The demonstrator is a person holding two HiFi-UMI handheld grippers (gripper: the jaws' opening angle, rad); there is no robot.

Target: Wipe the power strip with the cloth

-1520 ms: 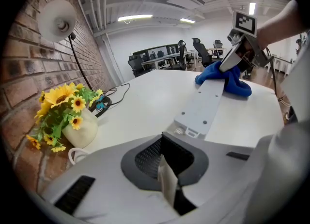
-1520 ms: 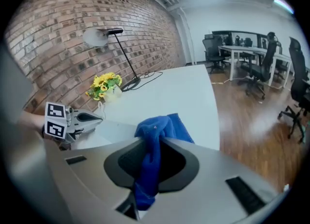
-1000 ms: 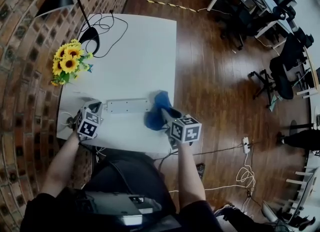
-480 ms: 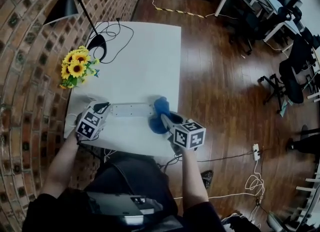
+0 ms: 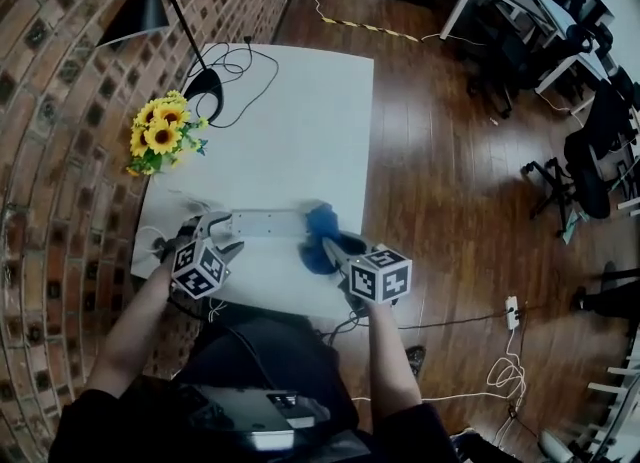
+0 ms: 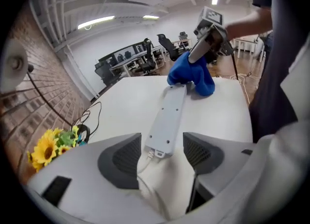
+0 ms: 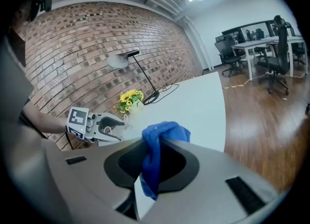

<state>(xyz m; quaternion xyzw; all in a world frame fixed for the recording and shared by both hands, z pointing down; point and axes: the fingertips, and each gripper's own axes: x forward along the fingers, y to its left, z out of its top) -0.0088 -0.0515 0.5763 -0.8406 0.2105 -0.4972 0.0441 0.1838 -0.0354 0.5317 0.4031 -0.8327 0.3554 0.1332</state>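
The white power strip (image 5: 265, 222) lies crosswise near the table's front edge. My left gripper (image 5: 226, 235) stands open at the strip's left end. Its jaws have just been opening, and the strip's corded end (image 6: 156, 149) lies loose between them, touching neither pad. A blue cloth (image 5: 321, 234) rests bunched at the strip's right end with my right gripper (image 5: 330, 244) shut on it. In the right gripper view the cloth (image 7: 156, 156) hangs pinched between the pads. In the left gripper view the cloth (image 6: 192, 75) sits at the strip's far end.
A bunch of sunflowers (image 5: 164, 135) stands at the table's left side. Behind it is a black lamp base (image 5: 207, 83) with a looping black cable. The strip's white cord (image 5: 152, 243) trails off the left edge. The white table (image 5: 300, 131) ends just right of the cloth, above wooden floor.
My left gripper has opened at the strip's left end and drawn back a little toward the front edge. The right gripper and cloth stay at the strip's right end.
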